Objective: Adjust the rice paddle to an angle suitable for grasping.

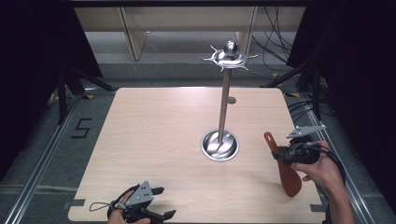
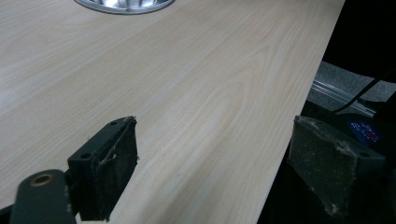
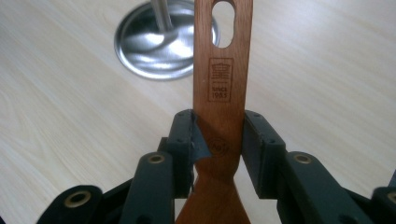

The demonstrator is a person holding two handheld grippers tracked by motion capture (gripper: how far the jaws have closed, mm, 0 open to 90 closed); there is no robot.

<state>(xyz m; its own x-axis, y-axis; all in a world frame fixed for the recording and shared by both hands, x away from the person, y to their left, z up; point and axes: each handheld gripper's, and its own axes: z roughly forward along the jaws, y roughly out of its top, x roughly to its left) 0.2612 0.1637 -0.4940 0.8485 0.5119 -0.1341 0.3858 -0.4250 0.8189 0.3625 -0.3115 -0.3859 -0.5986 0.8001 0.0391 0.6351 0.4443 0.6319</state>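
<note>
Gripping a wooden spatula (image 3: 220, 107) by its handle, right claw (image 3: 218, 140) clamped, left claw (image 2: 215, 158) wide apart

table (image 1: 154, 140): pale wood grain, bare across its left half
floor marking (image 1: 81, 127): black "5", left of table
cables (image 1: 275, 37): loose black tangle, far right floor
wooden panels (image 1: 135, 32): upright, beyond table
</note>
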